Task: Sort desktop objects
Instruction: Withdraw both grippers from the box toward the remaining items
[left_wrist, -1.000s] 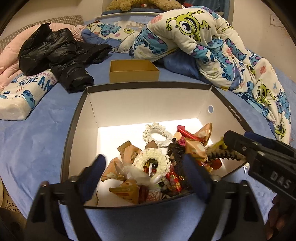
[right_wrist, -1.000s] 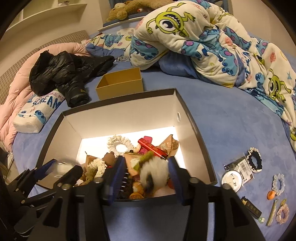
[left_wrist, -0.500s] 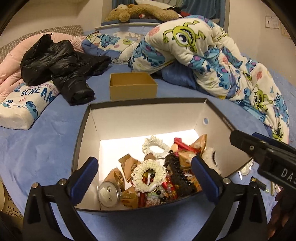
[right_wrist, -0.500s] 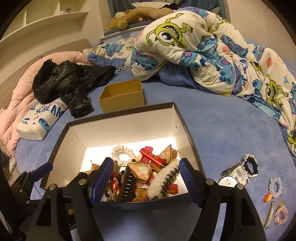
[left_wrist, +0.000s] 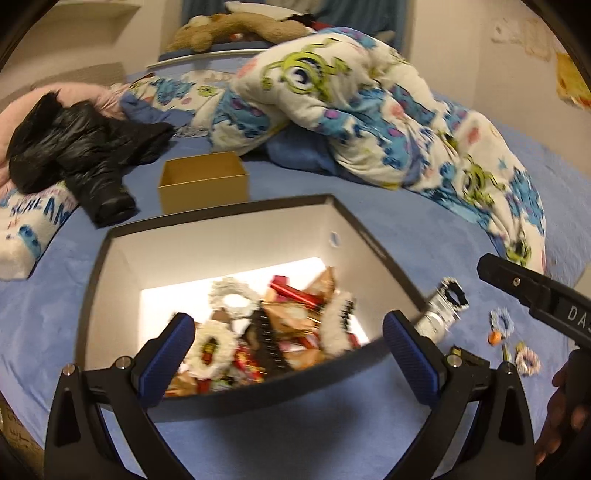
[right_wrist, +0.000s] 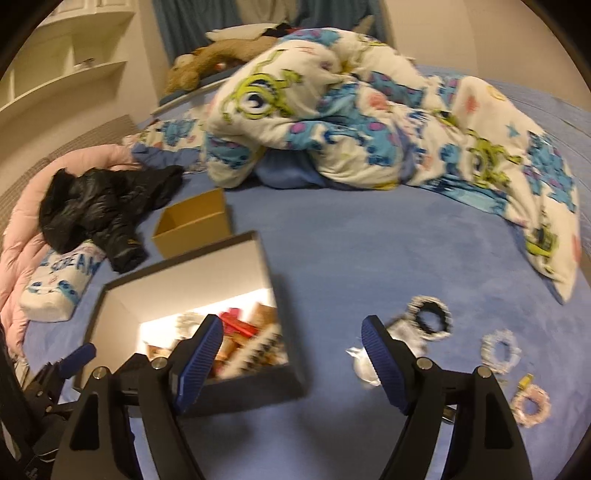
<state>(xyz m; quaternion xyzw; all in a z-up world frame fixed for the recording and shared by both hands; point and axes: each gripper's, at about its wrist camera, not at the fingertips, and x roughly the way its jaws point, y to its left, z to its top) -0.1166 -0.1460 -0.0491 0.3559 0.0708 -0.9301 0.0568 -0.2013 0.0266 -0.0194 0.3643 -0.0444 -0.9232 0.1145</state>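
A black box with white inside (left_wrist: 373, 243) sits on the blue bed and holds several hair ties, clips and snack packets (left_wrist: 295, 321). My left gripper (left_wrist: 291, 354) is open and empty above the box's near wall. My right gripper (right_wrist: 291, 350) is open and empty, over the bed just right of the box (right_wrist: 266, 266). Loose items lie right of the box: a black-and-white scrunchie (right_wrist: 430, 317), a silver packet (right_wrist: 402, 332), a clear bead ring (right_wrist: 500, 349), a pink scrunchie (right_wrist: 532, 406). They show in the left wrist view too, by the scrunchie (left_wrist: 452, 293).
A small open tan box (left_wrist: 203, 184) stands behind the black box. A black jacket (left_wrist: 74, 151) and a white pillow (left_wrist: 33, 229) lie at the left. A monster-print quilt (left_wrist: 369, 118) is heaped at the back right.
Both grippers have opened, dropped their items into the box and drawn back. The right gripper has swung right, toward the loose items on the bed.
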